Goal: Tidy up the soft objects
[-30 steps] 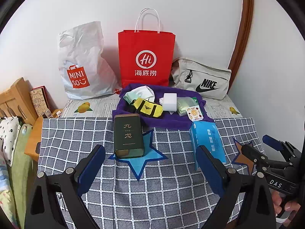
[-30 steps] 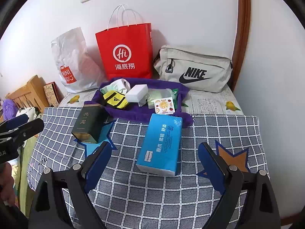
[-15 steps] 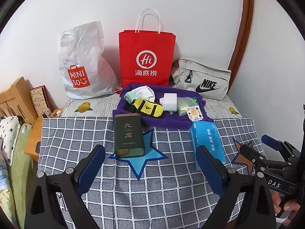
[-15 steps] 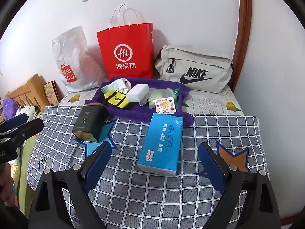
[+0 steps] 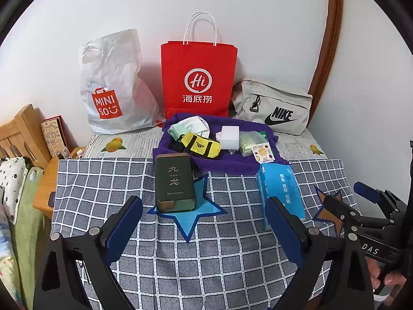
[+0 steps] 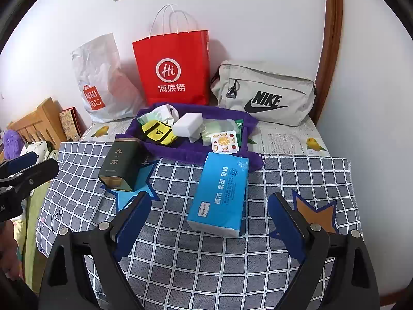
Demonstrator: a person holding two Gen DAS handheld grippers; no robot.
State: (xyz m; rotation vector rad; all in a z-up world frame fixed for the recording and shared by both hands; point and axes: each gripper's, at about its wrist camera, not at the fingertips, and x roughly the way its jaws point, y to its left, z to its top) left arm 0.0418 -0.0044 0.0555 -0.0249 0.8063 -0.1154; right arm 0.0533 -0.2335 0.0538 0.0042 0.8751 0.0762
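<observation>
A blue tissue pack (image 6: 219,193) (image 5: 281,191) lies on the checked cloth, just ahead of my right gripper (image 6: 209,219), which stands open and empty. My left gripper (image 5: 204,219) is open too, behind a dark green tin (image 5: 174,182) (image 6: 120,165) that stands on a blue star. Farther back a purple cloth (image 5: 227,164) (image 6: 180,152) carries a yellow pouch (image 5: 201,147) (image 6: 158,131), a white block (image 5: 229,137) (image 6: 187,124), a pale green packet (image 5: 247,143) and a fruit-print sachet (image 6: 224,142).
Against the wall stand a white Miniso bag (image 5: 113,87), a red paper bag (image 5: 197,77) and a grey Nike pouch (image 6: 265,95). An orange star (image 6: 316,213) marks the cloth at the right. A wooden bed frame (image 5: 20,134) and bedding lie left.
</observation>
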